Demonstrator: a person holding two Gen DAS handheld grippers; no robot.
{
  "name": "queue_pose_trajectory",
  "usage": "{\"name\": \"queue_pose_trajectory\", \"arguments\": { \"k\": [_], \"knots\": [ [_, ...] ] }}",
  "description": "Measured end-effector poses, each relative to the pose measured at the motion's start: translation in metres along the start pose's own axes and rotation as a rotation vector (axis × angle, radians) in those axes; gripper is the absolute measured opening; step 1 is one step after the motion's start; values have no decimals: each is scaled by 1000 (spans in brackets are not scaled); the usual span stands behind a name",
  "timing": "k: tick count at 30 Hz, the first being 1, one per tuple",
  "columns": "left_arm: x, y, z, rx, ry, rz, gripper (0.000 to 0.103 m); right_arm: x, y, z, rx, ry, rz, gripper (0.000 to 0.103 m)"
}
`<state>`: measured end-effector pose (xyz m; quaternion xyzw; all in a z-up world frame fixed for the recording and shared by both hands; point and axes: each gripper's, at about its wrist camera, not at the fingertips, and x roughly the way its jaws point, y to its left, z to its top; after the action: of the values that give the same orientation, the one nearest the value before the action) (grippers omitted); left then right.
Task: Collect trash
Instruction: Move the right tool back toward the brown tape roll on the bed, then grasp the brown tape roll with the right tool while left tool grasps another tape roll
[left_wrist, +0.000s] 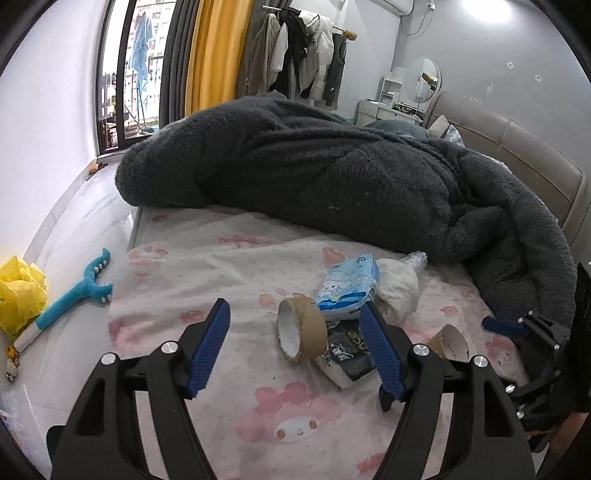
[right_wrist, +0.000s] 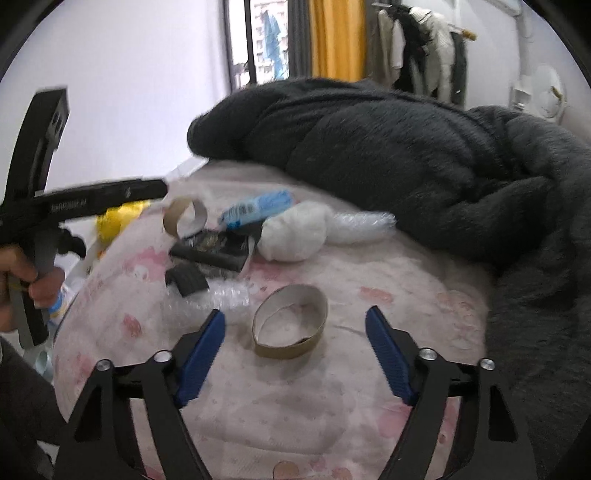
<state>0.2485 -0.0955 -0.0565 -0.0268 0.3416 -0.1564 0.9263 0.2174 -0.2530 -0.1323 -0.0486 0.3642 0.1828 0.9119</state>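
Both tongs, left gripper (left_wrist: 295, 343) and right gripper (right_wrist: 295, 349), are held released. Two brown cardboard tape rings are counted on the pink-patterned bedsheet (left_wrist: 207, 258): one (left_wrist: 302, 329) between the left jaws, one (right_wrist: 290, 322) between the right jaws, ungrasped.

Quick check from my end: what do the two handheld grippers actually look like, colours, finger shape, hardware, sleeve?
Both the left gripper and right gripper have matte black cut-out linkage arms, round silver pivot bolts and blue ribbed finger pads. In the right wrist view the left gripper's black body carries small pale lettering, too blurred to read. A bare hand grips its handle; dark sleeve below.
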Motion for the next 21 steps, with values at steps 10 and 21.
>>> {"name": "queue_pose_trajectory", "arguments": {
  "k": [10,21],
  "knots": [
    [29,-4,2,3,24,0,75,34,-4,-1,-17,101,11,60],
    [51,-14,-3,10,52,41,52,28,-17,10,21,78,52,50]
  ]
}}
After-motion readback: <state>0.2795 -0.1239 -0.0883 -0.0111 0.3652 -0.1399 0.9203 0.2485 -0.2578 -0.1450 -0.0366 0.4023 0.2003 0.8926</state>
